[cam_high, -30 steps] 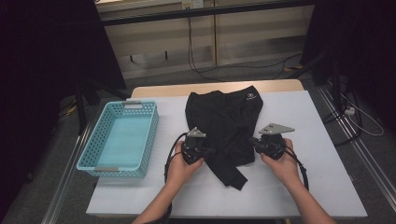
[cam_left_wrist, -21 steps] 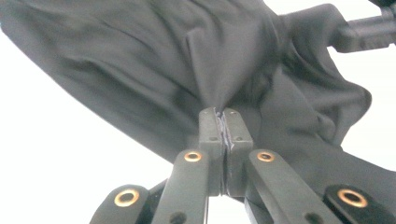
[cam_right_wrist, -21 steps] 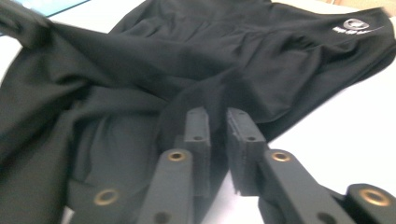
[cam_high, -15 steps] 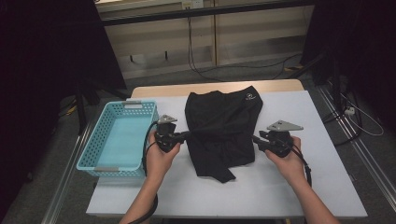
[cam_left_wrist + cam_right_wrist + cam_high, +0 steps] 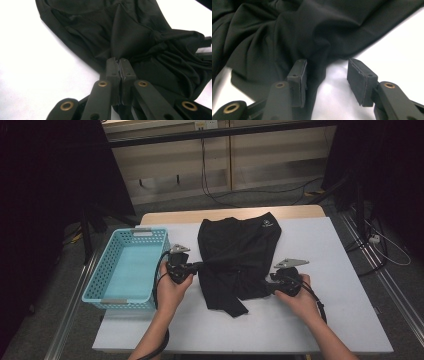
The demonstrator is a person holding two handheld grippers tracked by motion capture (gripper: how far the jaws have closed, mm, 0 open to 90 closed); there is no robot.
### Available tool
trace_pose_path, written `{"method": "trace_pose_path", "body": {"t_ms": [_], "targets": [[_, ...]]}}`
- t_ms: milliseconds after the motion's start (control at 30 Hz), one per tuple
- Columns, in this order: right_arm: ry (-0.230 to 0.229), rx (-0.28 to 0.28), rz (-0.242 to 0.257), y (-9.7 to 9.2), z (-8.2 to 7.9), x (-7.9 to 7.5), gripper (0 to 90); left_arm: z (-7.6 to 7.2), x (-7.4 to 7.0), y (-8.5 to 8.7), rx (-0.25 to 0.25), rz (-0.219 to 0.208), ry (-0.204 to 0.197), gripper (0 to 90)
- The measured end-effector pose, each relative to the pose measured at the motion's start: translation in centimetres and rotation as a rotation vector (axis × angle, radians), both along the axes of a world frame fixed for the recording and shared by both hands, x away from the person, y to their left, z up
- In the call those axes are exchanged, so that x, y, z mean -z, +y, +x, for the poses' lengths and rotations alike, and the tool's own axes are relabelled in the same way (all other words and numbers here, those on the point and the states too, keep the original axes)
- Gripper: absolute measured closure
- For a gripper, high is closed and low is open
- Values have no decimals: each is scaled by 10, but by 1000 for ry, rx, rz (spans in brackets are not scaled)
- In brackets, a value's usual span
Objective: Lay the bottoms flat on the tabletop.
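A black garment (image 5: 235, 255) lies crumpled on the white table (image 5: 330, 255). My left gripper (image 5: 199, 266) is at the garment's left edge and is shut on a pinch of the cloth. In the left gripper view the pads (image 5: 113, 67) press together on a gathered fold of the garment (image 5: 140, 32). My right gripper (image 5: 266, 288) is at the lower right edge. Its jaws have just been opening and now stand apart. In the right gripper view a loose fold of the garment (image 5: 274, 32) hangs beside the left pad (image 5: 298, 77), unpinched.
A light blue plastic basket (image 5: 95, 285) stands at the table's left edge, close to my left hand. Bare table lies to the right of the garment and along the front. Cables run over the floor behind the table.
My left gripper has pulled the garment's edge leftward toward the basket, stretching the cloth. My right gripper's jaws have opened and let go of the cloth.
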State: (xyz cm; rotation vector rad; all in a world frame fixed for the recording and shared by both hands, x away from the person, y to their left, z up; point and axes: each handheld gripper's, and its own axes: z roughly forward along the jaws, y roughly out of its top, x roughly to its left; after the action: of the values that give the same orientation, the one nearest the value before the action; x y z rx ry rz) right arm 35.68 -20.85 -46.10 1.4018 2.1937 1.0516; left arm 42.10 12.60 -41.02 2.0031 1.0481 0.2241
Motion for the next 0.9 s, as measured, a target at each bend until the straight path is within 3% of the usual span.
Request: {"method": "trace_pose_path", "body": {"t_ms": [67, 167, 333, 467, 600, 800, 900], "targets": [[-5, 14, -14, 5, 2, 0, 511, 0, 1, -2, 21, 3, 7, 879], [-27, 11, -37, 11, 3, 1, 614, -2, 4, -7, 40, 1, 12, 877], [2, -28, 34, 11, 5, 2, 870, -4, 8, -16, 62, 9, 23, 877], [5, -16, 43, 4, 7, 0, 889, -3, 11, -17, 71, 23, 25, 878], [-8, 19, 58, -16, 5, -9, 892, -3, 10, -16, 54, 17, 19, 880], [-71, 84, 39, -47, -5, -26, 893, -1, 7, -10, 38, 22, 13, 882], [-119, 122, 15, -60, -9, -37, 892, -1, 5, -9, 29, 4, 9, 882]]}}
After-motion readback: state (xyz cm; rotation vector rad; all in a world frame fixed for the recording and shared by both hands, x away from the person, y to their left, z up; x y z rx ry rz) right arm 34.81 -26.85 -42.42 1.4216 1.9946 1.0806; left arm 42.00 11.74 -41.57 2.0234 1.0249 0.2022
